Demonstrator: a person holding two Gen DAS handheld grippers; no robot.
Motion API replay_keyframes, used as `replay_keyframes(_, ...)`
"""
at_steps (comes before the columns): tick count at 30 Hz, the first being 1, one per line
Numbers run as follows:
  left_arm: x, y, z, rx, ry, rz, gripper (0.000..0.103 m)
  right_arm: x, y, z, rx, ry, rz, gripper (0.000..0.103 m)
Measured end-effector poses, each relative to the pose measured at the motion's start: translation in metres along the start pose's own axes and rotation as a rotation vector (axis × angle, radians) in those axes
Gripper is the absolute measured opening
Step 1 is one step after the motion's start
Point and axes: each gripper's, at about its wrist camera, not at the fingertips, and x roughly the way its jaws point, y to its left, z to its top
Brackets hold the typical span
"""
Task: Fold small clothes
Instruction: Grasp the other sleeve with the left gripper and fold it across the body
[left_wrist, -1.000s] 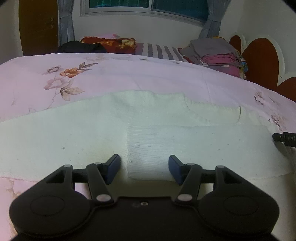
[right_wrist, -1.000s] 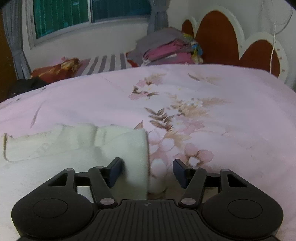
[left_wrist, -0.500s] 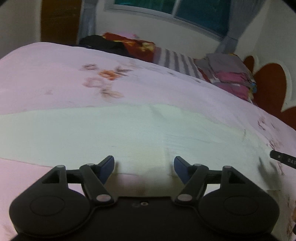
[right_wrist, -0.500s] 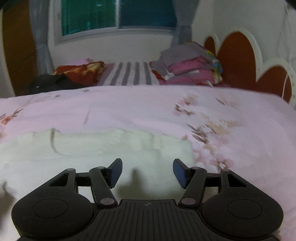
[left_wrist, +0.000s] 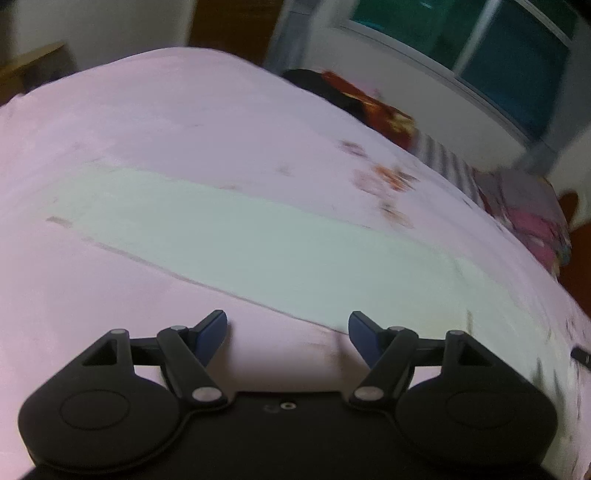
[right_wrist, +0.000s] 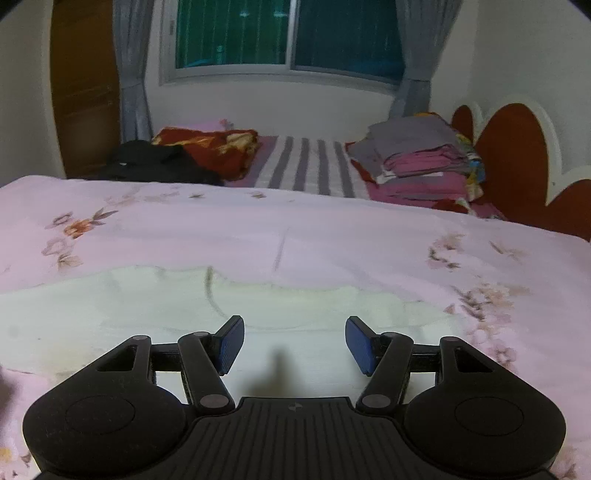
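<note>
A cream knitted garment (right_wrist: 147, 314) lies spread flat on the pink floral bedspread (right_wrist: 332, 236). In the blurred, tilted left wrist view it shows as a long pale band (left_wrist: 258, 240). My left gripper (left_wrist: 288, 328) is open and empty; it hangs over bare bedspread just short of the garment's near edge. My right gripper (right_wrist: 294, 341) is open too, with nothing between its blue pads. It hovers above the garment's near part and casts a shadow on it. Neither gripper touches the cloth.
A stack of folded clothes (right_wrist: 424, 158) sits at the far right by the red headboard (right_wrist: 517, 155). A striped sheet (right_wrist: 306, 166) and a red and black heap (right_wrist: 192, 151) lie under the window. A dark gripper tip (left_wrist: 581, 356) shows at the left view's right edge.
The left gripper slid left off the garment's folded ribbed part onto bare bedspread, rolled, and its jaws widened. The right gripper moved left from the garment's right edge to over its middle and rose.
</note>
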Motion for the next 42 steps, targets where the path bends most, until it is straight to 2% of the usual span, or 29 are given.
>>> replay_keyframes(3,-0.003,0.028,0.004,-0.066,-0.007,0.011,0.069,0.006,0.014,-0.002,-0.008,0.008,0.021,0.06)
replay_keyframes(9,0.006,0.08,0.006,-0.237,0.011,-0.017,0.052,0.018,0.043,-0.01,-0.025,0.029,0.078,0.06)
replay_keyframes(17,0.027,0.106,0.021,-0.378,-0.057,-0.1,0.047,0.037,0.084,-0.023,-0.078,0.068,0.15,0.06)
replay_keyframes(19,0.035,0.11,0.028,-0.403,-0.076,-0.098,0.037,0.04,0.09,-0.024,-0.087,0.068,0.157,0.06)
replay_keyframes(21,0.043,0.116,0.032,-0.44,-0.092,-0.089,0.011,0.042,0.093,-0.025,-0.085,0.062,0.158,0.06)
replay_keyframes(24,0.054,0.122,0.034,-0.489,-0.109,-0.089,0.003,0.054,0.098,-0.031,-0.098,0.095,0.158,0.06)
replay_keyframes(25,0.053,0.117,0.035,-0.467,-0.117,-0.08,0.003,0.064,0.099,-0.035,-0.106,0.136,0.163,0.06)
replay_keyframes(26,0.05,0.11,0.036,-0.431,-0.13,-0.072,0.003,0.068,0.1,-0.037,-0.101,0.138,0.164,0.06)
replay_keyframes(30,0.032,0.073,0.046,-0.284,-0.194,-0.121,0.003,0.061,0.094,-0.031,-0.073,0.103,0.18,0.06)
replay_keyframes(33,0.016,0.028,0.055,-0.16,-0.223,-0.207,0.003,0.056,0.086,-0.025,-0.056,0.085,0.181,0.06)
replay_keyframes(36,0.008,-0.023,0.058,-0.042,-0.22,-0.309,0.003,0.048,0.074,-0.024,-0.04,0.072,0.17,0.06)
replay_keyframes(42,0.012,-0.138,0.022,0.184,-0.131,-0.504,0.003,0.028,0.029,-0.023,0.015,0.043,0.121,0.06)
